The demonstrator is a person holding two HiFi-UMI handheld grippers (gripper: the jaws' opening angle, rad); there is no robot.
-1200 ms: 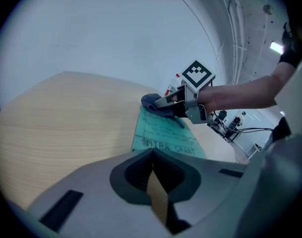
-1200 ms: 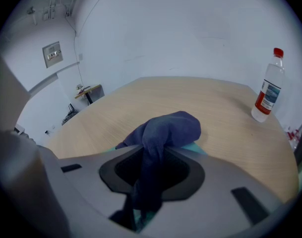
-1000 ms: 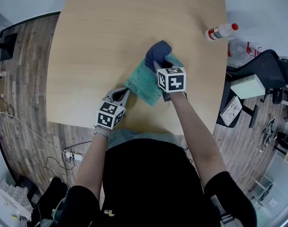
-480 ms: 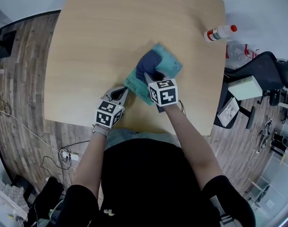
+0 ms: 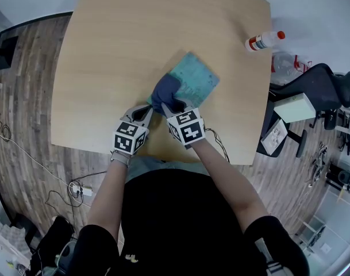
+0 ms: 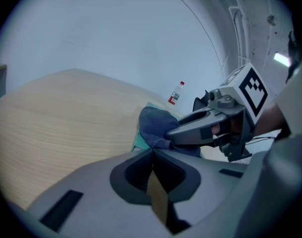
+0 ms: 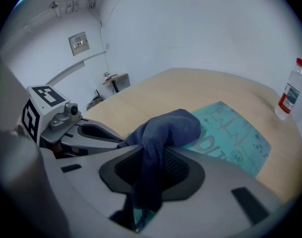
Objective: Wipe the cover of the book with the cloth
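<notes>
At the middle of the table [image 5: 117, 50] the book [image 5: 193, 78] lies flat. It looks thin and light, so I judge it may skid. My right gripper [image 7: 148, 157] is clamped on the cloth [image 5: 165, 92], soft and bunched at the cover's 7 o'clock corner. My left gripper [image 6: 152, 151], jaws pressed together on nothing, sits near that corner. I'd pin the edge there.

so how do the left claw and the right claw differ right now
The right claw is shut on the dark blue cloth; the left claw is shut on nothing. The right claw holds the cloth on the teal book cover; the left claw sits at the book's near corner. Both are closed.
</notes>
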